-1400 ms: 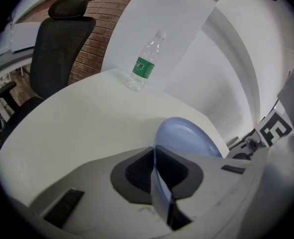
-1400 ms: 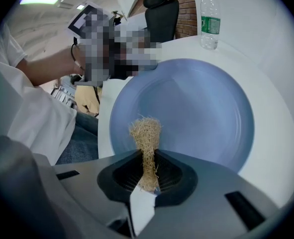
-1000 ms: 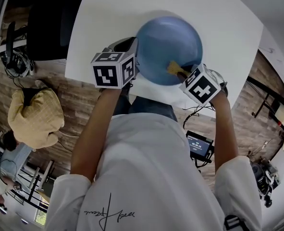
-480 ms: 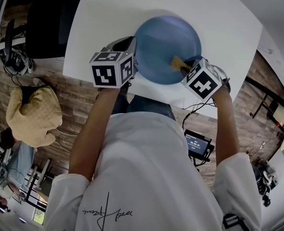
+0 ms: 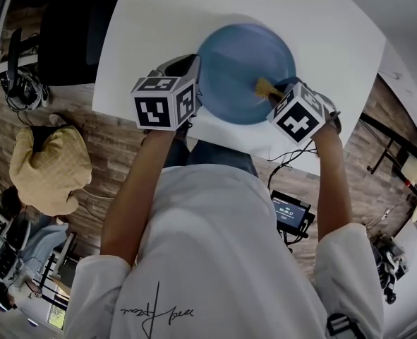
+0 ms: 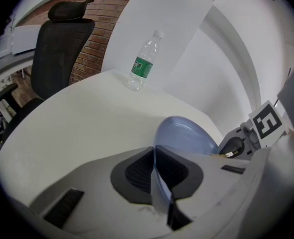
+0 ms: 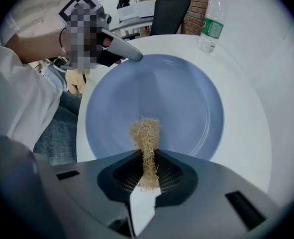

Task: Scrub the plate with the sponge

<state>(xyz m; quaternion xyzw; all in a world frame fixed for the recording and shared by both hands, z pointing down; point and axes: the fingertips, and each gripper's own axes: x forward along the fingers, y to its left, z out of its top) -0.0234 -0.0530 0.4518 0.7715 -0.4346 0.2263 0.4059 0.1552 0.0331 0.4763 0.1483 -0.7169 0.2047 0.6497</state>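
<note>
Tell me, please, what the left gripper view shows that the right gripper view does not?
Only the left gripper view: the left gripper clamped on the rim of the plate, seen edge-on, and the right gripper from outside. Only the right gripper view: the sponge pinched in the right gripper's jaws over the plate's inside, plus the person's sleeve. Both: the blue plate, the water bottle, the black chair and the white table.
</note>
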